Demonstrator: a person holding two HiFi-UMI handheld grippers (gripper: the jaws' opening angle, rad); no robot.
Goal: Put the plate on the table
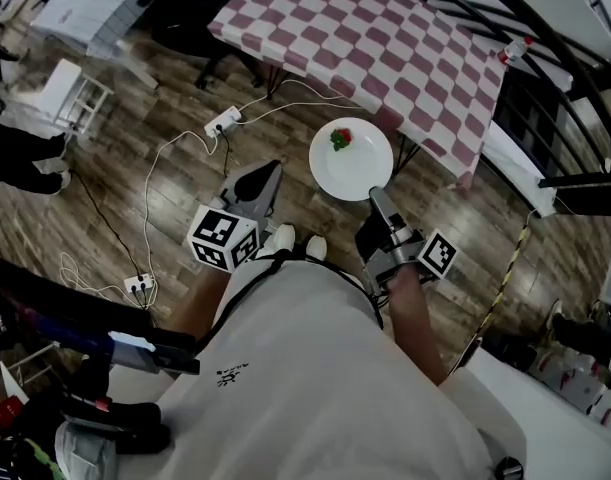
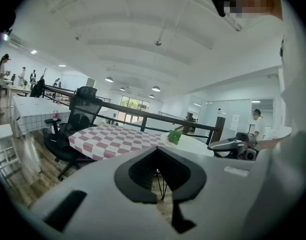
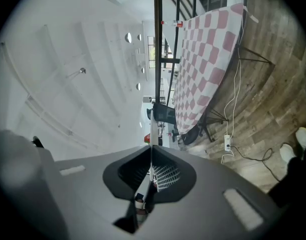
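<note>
**Clamping a round white plate by its rim, short of the table**

The right claw was clenched on the near edge of the plate. In the right gripper view its two jaws stood almost together, with only the thin white rim pinched edge-on between them, and the claw pointed about level.

The plate hung over the brown wood-plank floor, close beside the near edge of the table with the pink-and-white checked cloth and not resting on it. A small red-and-green piece of food lay on the far side of the plate.

The left claw was closed too, its jaws tapering to a meeting point with nothing gripped. The left gripper view showed the tips touching and only the floor and table legs through the gap behind them. It was tilted a little downward, to the left of the plate and apart from it.

From that view the plate appeared beside the checked table, with the food on top. A black mesh office chair stood at the table's far left. A white power strip and its cable lay on the floor by the table.
</note>
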